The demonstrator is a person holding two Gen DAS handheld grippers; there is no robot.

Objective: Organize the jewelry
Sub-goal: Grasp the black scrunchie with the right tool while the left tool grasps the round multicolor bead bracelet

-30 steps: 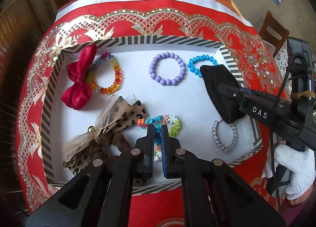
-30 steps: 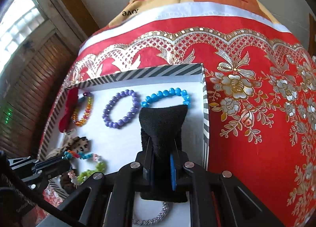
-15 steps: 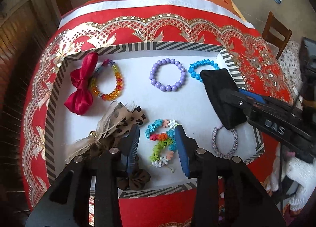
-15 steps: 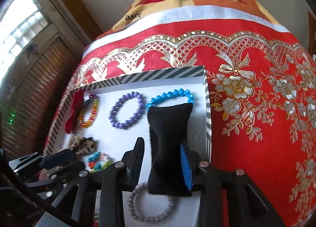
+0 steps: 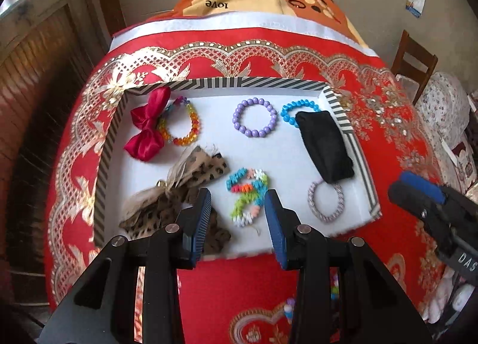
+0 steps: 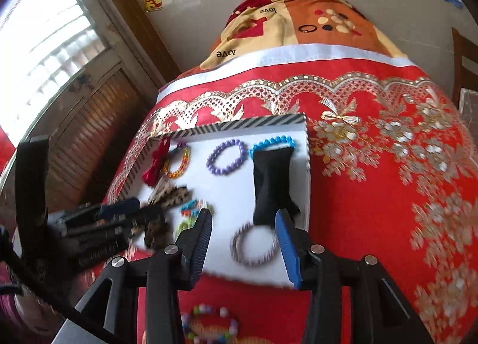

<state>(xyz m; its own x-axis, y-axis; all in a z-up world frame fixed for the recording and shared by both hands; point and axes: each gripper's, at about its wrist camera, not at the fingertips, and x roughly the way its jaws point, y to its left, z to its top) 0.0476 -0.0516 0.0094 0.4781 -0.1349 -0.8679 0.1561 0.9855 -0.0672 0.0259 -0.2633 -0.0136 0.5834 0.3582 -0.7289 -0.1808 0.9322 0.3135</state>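
A red and gold embroidered bedspread (image 5: 298, 69) is filling the room, and on it the striped tray (image 5: 227, 82) is sitting with the jewelry sorted flat inside. You're holding the left hand-held gripper (image 5: 237, 218) wide and empty above the multicoloured bracelet (image 5: 248, 194), which is lying loose in the tray. Your right hand-held gripper (image 6: 245, 238) is opening, nothing between its jaws; the black bow (image 6: 273, 182) is lying by the tray's right wall, overlapping the silver bracelet (image 6: 254, 247). Only the right view is showing another beaded bracelet (image 6: 209, 326) waiting outside on the bedspread, blurred.
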